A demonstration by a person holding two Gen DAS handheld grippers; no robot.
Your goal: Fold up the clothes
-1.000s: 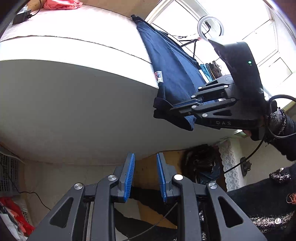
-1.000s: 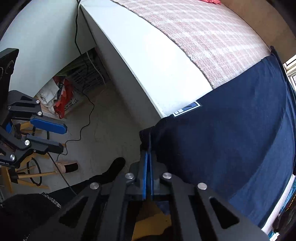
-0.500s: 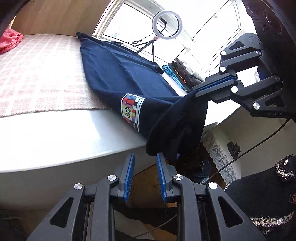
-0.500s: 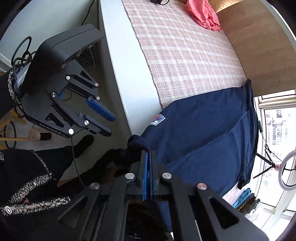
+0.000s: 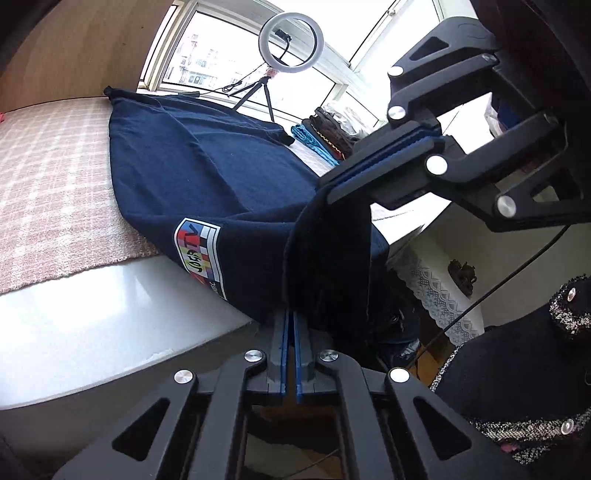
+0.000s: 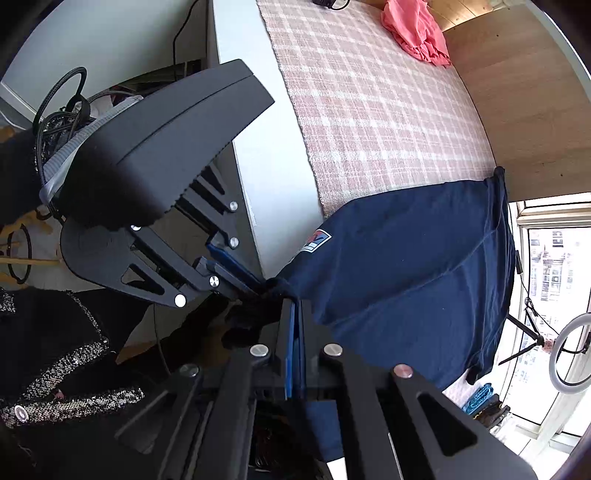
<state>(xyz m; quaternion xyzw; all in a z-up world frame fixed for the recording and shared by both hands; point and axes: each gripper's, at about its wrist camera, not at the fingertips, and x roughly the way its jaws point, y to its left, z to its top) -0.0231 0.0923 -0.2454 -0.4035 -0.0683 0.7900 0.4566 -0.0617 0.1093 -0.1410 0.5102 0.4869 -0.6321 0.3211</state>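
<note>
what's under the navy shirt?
Under the shirt: the pink checked mat on the white table. The covered stretch can't be seen; its near end hangs off the edge.

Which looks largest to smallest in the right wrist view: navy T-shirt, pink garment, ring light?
1. navy T-shirt
2. pink garment
3. ring light

The last two look close in size, and the ring light is cut off by the frame edge, so that order is unsure.

Open room: the checked mat [image 6: 373, 110] lay bare between the navy shirt [image 6: 413, 266] and the pink garment [image 6: 417, 33].
Blocked: the ring light [image 5: 291, 40] and folded pile [image 5: 325, 136] crowded the window side.
</note>
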